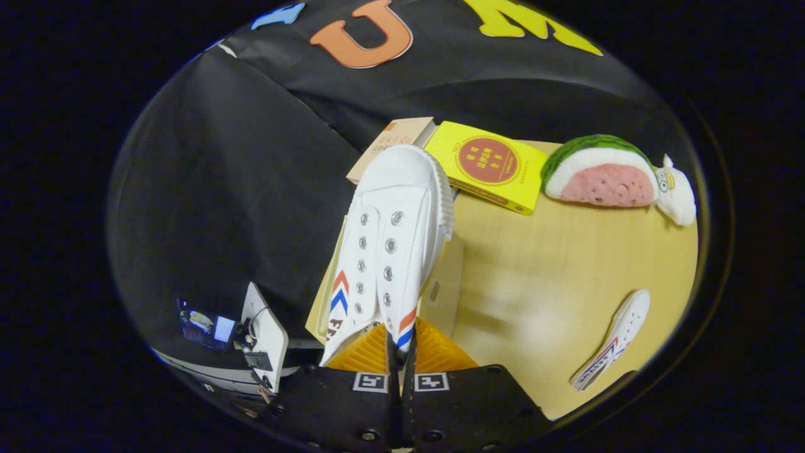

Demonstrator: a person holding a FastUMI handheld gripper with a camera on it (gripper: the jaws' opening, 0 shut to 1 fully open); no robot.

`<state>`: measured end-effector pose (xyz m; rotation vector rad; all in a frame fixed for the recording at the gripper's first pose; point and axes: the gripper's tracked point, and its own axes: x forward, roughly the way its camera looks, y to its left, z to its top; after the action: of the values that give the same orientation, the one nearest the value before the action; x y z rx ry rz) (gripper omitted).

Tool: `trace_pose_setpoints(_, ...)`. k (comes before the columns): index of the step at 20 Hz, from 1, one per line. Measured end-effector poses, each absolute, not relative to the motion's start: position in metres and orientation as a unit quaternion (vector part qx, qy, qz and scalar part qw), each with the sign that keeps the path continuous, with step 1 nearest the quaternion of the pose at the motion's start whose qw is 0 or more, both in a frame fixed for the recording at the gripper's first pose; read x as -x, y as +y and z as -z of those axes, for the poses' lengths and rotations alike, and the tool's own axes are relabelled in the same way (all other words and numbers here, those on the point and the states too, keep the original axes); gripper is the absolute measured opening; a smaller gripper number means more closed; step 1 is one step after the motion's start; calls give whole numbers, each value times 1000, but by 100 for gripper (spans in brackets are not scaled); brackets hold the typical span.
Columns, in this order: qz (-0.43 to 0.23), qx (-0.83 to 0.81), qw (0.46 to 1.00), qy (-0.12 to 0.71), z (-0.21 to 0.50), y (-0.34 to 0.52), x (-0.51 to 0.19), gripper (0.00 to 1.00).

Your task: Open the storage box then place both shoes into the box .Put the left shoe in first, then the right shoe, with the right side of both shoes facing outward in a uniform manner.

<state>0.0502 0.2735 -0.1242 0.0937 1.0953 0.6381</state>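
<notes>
The claw [400,352] is gripping a white canvas shoe [390,239]; its two fingers are pressed close together on the shoe's heel-side collar, with only a thin strip of fabric between them, so it is closed on the shoe; the shoe is stretching away from the fingers with its toe cap pointing far, its eyelets and tongue facing up, and red and blue chevron stripes showing on both flanks near the fingers. Under the held shoe, a pale storage box [443,286] is sitting on the worktop [566,270], a slot handle showing in its right wall; whether the box is open I cannot tell, since the shoe is covering most of it. The second white shoe [613,343] is lying on its side on the worktop, well apart to the right of the box and nearer than the toys, its striped flank facing up. At the far side, a yellow book [487,167] is lying just beyond the toe of the held shoe, with a tan book [393,141] touching its left edge; a plush watermelon slice [597,173] is resting to the right of the yellow book, and a small white plush figure [676,189] is leaning against the slice's right end. To the near left, off the worktop, a white device on a stand [264,336] is standing beside a small lit screen [204,324].
</notes>
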Motion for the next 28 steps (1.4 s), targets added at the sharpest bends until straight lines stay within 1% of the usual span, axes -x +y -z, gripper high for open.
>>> trace_pose_setpoints(4,-293,-32,787,542,160,341,-54,0)
trace_pose_setpoints(7,-283,-5,776,564,200,367,-46,0)
trace_pose_setpoints(10,-251,-1,774,582,229,381,-48,0)
trace_pose_setpoints(16,-221,26,763,608,279,397,-50,0)
trace_pose_setpoints(18,-202,29,764,612,290,401,-56,0)
trace_pose_setpoints(22,-191,98,752,623,312,400,-61,1)
trace_pose_setpoints(25,-194,91,755,620,314,400,-57,5)
trace_pose_setpoints(27,-201,82,746,630,311,394,-46,16)
trace_pose_setpoints(28,-207,74,746,628,298,391,-41,23)
